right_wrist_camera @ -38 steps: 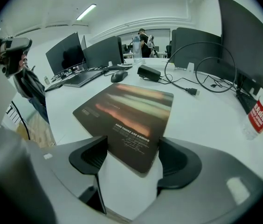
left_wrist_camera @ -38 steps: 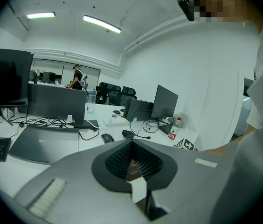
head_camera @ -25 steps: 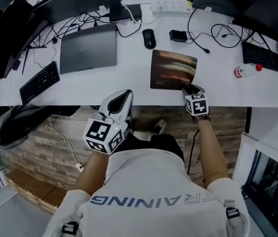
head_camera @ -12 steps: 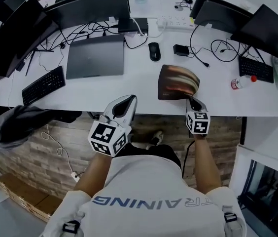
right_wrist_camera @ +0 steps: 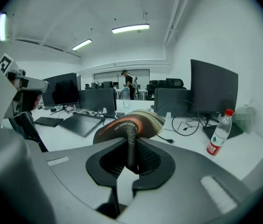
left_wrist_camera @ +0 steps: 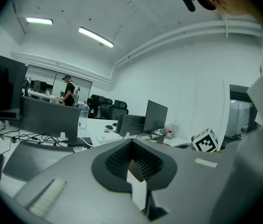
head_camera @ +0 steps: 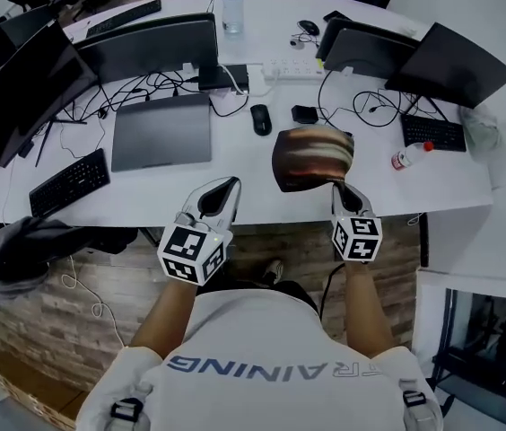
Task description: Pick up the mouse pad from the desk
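Note:
The mouse pad [head_camera: 311, 155], brown with orange streaks, hangs curled above the white desk [head_camera: 244, 196] near its front edge. My right gripper [head_camera: 338, 187] is shut on the pad's near edge. In the right gripper view the pad [right_wrist_camera: 131, 120] arches up from between the jaws of that gripper [right_wrist_camera: 131, 139], and its pinched edge runs down between the pads. My left gripper [head_camera: 226, 185] hovers over the desk's front edge to the left of the pad, apart from it. Its fingertips meet, with nothing held [left_wrist_camera: 132, 143].
On the desk lie a black mouse [head_camera: 260, 119], a small black box [head_camera: 304, 114], a closed grey laptop [head_camera: 161, 131], a keyboard [head_camera: 69, 182] at left and a red-capped bottle [head_camera: 410, 155] at right. Monitors [head_camera: 150, 48] and cables line the back.
The right gripper closed on the pad's near edge and rose with it. The pad came off the desk and curled over. The left gripper rose a little.

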A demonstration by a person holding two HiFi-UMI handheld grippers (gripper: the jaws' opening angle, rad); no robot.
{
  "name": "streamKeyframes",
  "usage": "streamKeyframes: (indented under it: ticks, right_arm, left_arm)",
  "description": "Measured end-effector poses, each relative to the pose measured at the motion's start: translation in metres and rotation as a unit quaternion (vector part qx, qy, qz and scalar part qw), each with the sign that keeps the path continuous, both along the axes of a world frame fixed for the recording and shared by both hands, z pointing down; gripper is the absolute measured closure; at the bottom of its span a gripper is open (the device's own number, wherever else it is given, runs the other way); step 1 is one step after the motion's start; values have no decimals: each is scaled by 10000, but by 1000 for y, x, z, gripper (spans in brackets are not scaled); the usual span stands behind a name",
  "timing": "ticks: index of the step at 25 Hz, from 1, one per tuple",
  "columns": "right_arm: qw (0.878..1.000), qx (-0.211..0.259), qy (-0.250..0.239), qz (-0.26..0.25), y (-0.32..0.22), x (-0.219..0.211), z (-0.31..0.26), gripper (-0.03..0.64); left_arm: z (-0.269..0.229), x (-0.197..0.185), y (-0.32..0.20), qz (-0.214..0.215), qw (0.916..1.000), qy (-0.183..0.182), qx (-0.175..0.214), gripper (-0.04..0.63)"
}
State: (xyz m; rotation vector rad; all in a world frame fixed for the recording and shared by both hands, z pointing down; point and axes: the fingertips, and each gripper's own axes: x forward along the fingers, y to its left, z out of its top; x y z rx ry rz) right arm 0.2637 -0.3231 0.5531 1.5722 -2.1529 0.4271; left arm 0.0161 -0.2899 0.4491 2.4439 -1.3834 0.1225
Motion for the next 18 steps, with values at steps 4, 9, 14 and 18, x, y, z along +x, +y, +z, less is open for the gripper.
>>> streamKeyframes:
  ticks: [4,9,14,18]
  right_arm:
    - [9992,369,-116,48,4,-7,-43,571]
    - [9955,862,-310,220,9,-12,-95,571]
    - [9896,1328,-368,402,18,-10,-144,571]
    - [9870,1410,-560,525,24,-8,-170,572]
  left_arm:
    - [-19,0,-1,151,9996,9,247,595]
    - [-42,-4,-5,279,9983,40,519,595]
    - [-58,-7,-9,370,9969,90,685,595]
    - [-70,-8,-9,447,9961,131,753,595]
